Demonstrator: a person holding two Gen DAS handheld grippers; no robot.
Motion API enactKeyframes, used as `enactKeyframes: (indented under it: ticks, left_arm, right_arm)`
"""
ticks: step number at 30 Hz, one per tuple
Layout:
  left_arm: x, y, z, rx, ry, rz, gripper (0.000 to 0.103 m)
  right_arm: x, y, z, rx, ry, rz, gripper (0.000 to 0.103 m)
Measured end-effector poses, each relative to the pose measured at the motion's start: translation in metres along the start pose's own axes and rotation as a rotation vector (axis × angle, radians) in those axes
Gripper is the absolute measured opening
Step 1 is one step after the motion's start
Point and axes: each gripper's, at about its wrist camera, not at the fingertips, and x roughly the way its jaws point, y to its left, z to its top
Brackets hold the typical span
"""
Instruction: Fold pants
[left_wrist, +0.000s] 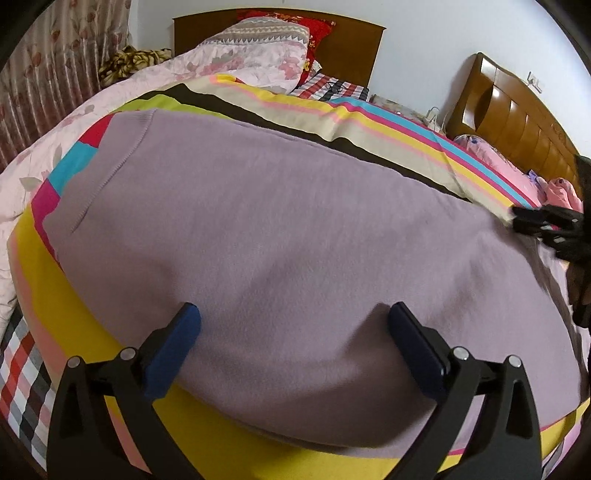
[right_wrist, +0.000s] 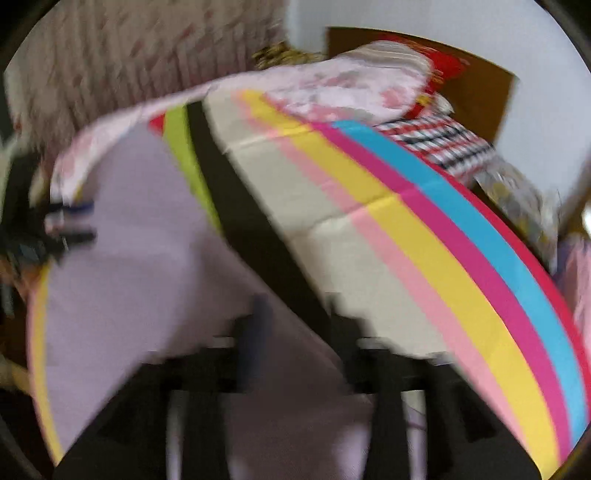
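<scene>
Lilac pants lie flat across a bed sheet with bright stripes; their ribbed waistband is at the far left. My left gripper hovers over the near part of the pants, its blue pads spread wide with nothing between them. In the blurred right wrist view, my right gripper stands with its fingers apart over the far edge of the pants, where the cloth meets the black stripe. The right gripper also shows at the right edge of the left wrist view.
A floral quilt and pillows are piled toward the dark headboard. A second wooden headboard stands to the right, with pink bedding below it. A pink curtain hangs at the left. A checked sheet shows at the near left.
</scene>
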Motion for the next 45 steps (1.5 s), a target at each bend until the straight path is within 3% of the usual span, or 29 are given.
enactKeyframes:
  ticks: [3,6,10,14,15,16,18,22,26,29,30,31,34,38,43,45]
  left_arm:
    - [0.0,0.001,0.001,-0.004,-0.002,-0.005,0.102]
    - [0.0,0.002,0.001,-0.011,-0.007,-0.018,0.101]
    - [0.0,0.001,0.001,-0.011,-0.01,-0.013,0.101]
    - [0.001,0.0,0.001,-0.013,-0.012,-0.009,0.101]
    - [0.001,-0.001,0.001,-0.013,-0.013,-0.008,0.101]
    - [0.001,-0.001,0.001,-0.014,-0.014,-0.006,0.101]
    - [0.001,-0.001,0.001,-0.013,-0.014,-0.004,0.101]
    - [0.001,-0.001,0.001,-0.014,-0.014,-0.003,0.101]
    - [0.001,-0.002,0.0,-0.017,-0.016,-0.004,0.101]
    - [-0.001,-0.001,0.0,-0.024,-0.02,-0.013,0.101]
    - [-0.002,-0.001,-0.001,-0.029,-0.023,-0.017,0.101]
    - [-0.003,0.001,-0.001,-0.036,-0.026,-0.025,0.101]
    - [-0.005,0.003,-0.002,-0.057,-0.038,-0.047,0.101]
    - [-0.01,0.008,-0.004,-0.098,-0.061,-0.082,0.101]
    - [-0.055,0.053,-0.017,-0.329,-0.207,-0.215,0.099]
    - [-0.077,0.077,-0.025,-0.398,-0.263,-0.202,0.1]
  right_arm:
    - [-0.034,-0.025,-0.014,0.077,-0.067,-0.013,0.059]
    - [-0.048,-0.038,-0.033,0.078,-0.02,-0.02,0.057]
    - [-0.043,-0.033,-0.041,0.039,0.03,-0.014,0.044]
    - [-0.026,-0.034,-0.047,-0.013,0.077,-0.04,0.042]
    - [-0.022,-0.034,-0.049,-0.015,0.079,-0.03,0.037]
    - [-0.023,-0.034,-0.051,-0.019,0.06,-0.015,0.022]
    - [-0.027,-0.03,-0.053,-0.042,0.035,-0.044,0.004]
    - [-0.037,-0.024,-0.049,-0.053,-0.008,-0.14,0.004]
    - [-0.018,-0.034,-0.054,0.001,0.053,-0.186,0.009]
    - [-0.031,-0.033,-0.05,0.083,0.052,-0.226,0.036]
    - [-0.042,-0.026,-0.048,0.102,0.025,-0.249,0.053]
    - [-0.051,-0.016,-0.047,0.109,-0.005,-0.258,0.057]
    - [-0.072,0.037,-0.045,0.07,-0.057,-0.17,0.057]
    - [-0.064,0.127,-0.049,-0.02,-0.044,-0.023,0.056]
    - [-0.042,0.205,-0.042,-0.093,-0.031,0.081,0.042]
    - [-0.04,0.226,-0.035,-0.131,-0.053,0.121,0.042]
